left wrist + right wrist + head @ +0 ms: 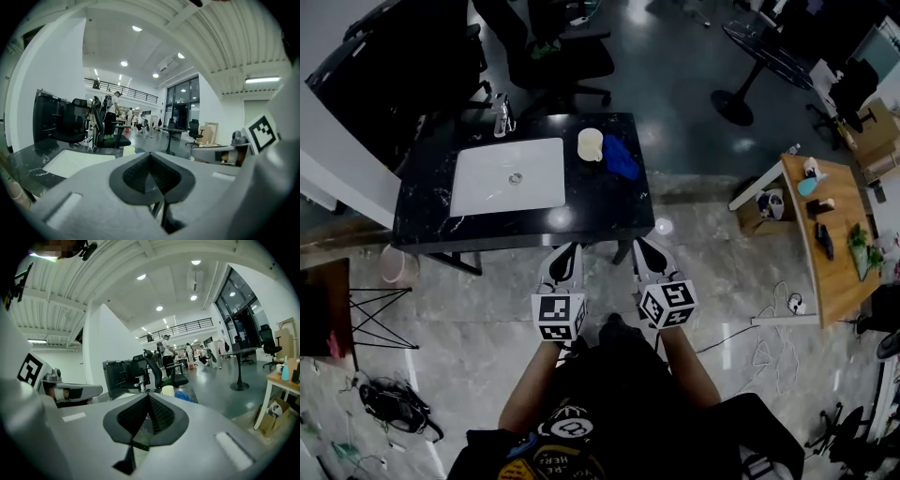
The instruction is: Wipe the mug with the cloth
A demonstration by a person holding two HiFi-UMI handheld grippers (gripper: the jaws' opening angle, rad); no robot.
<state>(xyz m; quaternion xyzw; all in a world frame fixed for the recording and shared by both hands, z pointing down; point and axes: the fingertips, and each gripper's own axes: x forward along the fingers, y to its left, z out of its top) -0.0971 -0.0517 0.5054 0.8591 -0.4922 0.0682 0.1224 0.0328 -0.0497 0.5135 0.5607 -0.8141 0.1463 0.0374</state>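
So the mug (591, 143) is sitting on the far right part of a black counter (600, 206) w/ a glossy, speckled stone look. It's a short rounded cream cylinder, smooth, prob ceramic. The cloth (621, 157) is lying crumpled just beside it on the right, bright blue and soft-looking; can't tell if they're touching. Left of the mug, a white rectangular sink (508, 175) w/ rounded corners is taking up a big chunk of the counter, and a shiny metal faucet (502, 117) is standing at its far edge.

The left gripper (566, 253) and right gripper (649, 249) are hovering side by side at the near edge of the counter, each carrying its cube w/ square b&w markers. Both are matte grey plastic w/ black ribbed pads. In each gripper view the pads are pressing flat against each other w/ nothing btwn them. The mug and cloth are sitting well apart from both sets of jaws, farther across the counter, w/ the mug roughly straight ahead of the tips.
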